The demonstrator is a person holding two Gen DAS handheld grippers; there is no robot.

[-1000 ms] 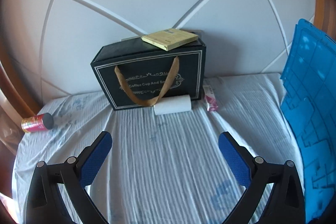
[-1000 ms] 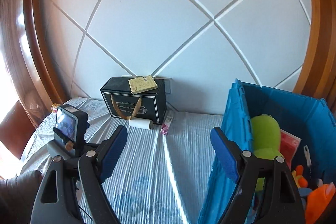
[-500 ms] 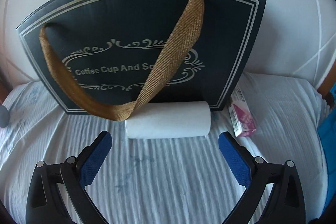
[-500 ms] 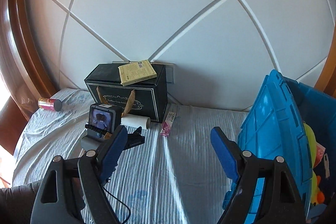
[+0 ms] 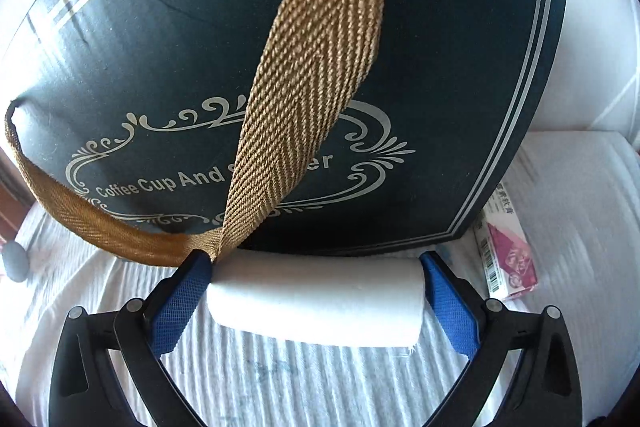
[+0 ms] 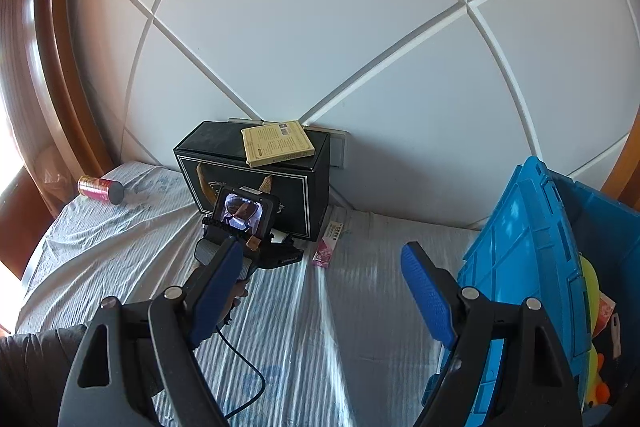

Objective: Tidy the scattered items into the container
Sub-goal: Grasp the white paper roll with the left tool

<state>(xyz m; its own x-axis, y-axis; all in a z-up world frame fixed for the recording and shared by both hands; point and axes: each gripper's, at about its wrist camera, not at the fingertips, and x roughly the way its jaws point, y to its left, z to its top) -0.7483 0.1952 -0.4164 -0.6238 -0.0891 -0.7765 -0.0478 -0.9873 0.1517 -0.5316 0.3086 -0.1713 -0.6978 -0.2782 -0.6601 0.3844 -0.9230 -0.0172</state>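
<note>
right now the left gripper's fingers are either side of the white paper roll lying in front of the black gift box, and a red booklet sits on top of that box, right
Not quite: the booklet on the black gift box is pale yellow, not red, as the right wrist view shows. The rest holds: in the left wrist view the left gripper has its fingers either side of the white paper roll in front of the box.

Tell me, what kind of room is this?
Probably a bedroom. There's a bed with a striped sheet, a white padded headboard behind it, and a blue storage bin with toys inside sitting on the bed.

Both tools, left tool and right tool, have black frames, silver screws, textured blue pads; a grey sleeve shows.
</note>
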